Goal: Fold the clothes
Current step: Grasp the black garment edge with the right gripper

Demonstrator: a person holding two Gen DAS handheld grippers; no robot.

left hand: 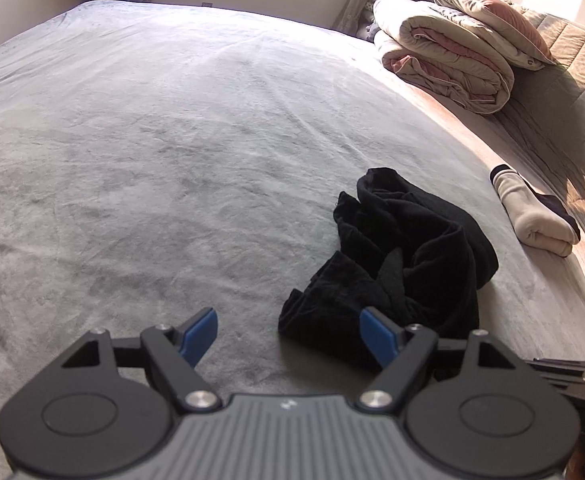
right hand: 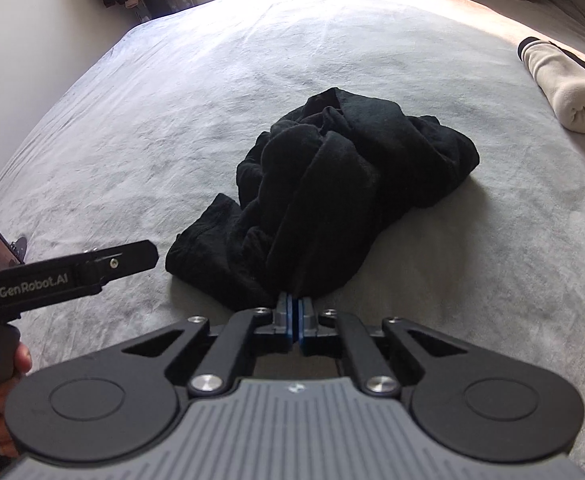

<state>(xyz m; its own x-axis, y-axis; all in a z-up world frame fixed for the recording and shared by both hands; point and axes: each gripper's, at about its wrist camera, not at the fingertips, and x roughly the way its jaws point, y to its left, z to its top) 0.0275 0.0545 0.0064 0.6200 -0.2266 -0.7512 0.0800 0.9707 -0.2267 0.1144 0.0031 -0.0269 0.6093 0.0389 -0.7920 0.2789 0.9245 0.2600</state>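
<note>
The crumpled black fabric garment (right hand: 332, 184) lies bunched on the grey bed (right hand: 132, 140) — its near edge pinched in the right gripper (right hand: 294, 316); the left gripper (left hand: 288, 332) gapes wide beside it. Likely next: spreading it flat.

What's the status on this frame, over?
Left gripper open, empty. Right gripper shut on black garment, crumpled on grey bedsheet. Rolled cream garment lies apart; nothing in the way.

The near hem of the black garment (right hand: 332, 184) vanishes between the pressed pads of the right claw (right hand: 295, 312), the cream roll (right hand: 572, 100) far to its right runs off the edge, and the hand (right hand: 4, 396) at its left shows only fingertips.
</note>
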